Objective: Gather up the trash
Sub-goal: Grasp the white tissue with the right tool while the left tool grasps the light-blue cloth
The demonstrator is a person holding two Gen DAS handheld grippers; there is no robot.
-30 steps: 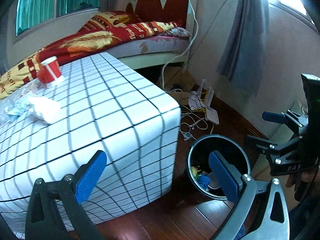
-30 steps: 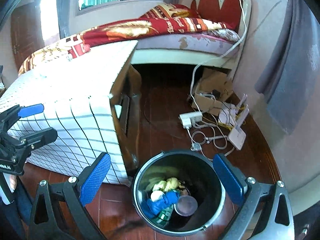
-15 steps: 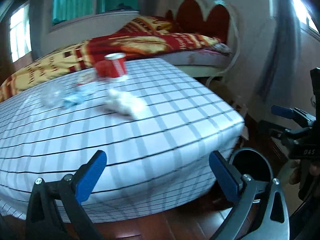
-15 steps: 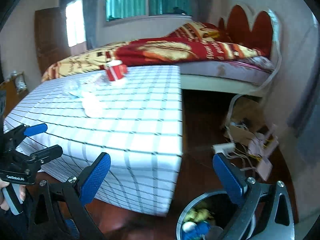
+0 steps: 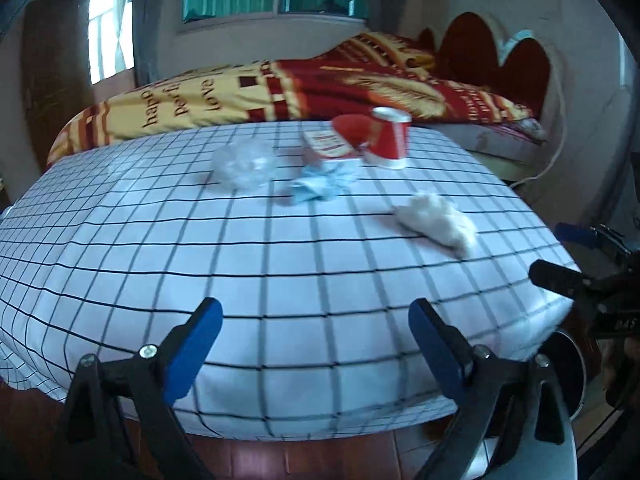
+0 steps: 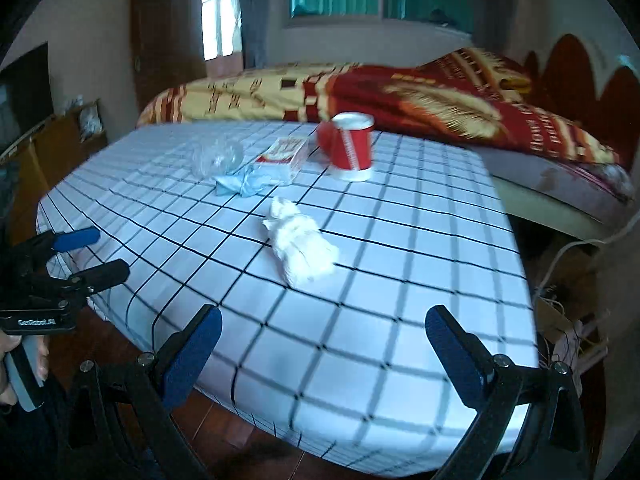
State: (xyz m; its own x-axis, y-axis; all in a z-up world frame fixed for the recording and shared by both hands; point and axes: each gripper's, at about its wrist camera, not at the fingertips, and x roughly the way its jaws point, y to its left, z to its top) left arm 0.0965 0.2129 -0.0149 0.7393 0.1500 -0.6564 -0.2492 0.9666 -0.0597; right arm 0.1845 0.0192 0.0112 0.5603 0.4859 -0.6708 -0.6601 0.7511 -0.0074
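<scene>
Trash lies on the table with the white checked cloth (image 5: 280, 280): a crumpled white tissue (image 5: 436, 222) (image 6: 302, 246), a crumpled light blue mask (image 5: 320, 184) (image 6: 240, 184), a clear crushed plastic piece (image 5: 242, 166) (image 6: 216, 158), a red and white small box (image 5: 326, 146) (image 6: 284, 156) and a red paper cup (image 5: 390, 138) (image 6: 352, 146). My left gripper (image 5: 316, 328) hangs before the table's near edge, its jaws closing with nothing between them. My right gripper (image 6: 320, 340) hovers over the near right corner, jaws closing, empty. Each gripper shows at the edge of the other's view.
A bed with a red and yellow blanket (image 5: 320, 84) stands behind the table. The rim of a bin (image 5: 572, 364) peeks out at the table's right on the wooden floor. Cables and a cardboard box (image 6: 568, 320) lie on the floor at the right.
Both grippers have swung away from the black bin on the floor and toward the table top. The trash on the cloth has come to the middle of both views.
</scene>
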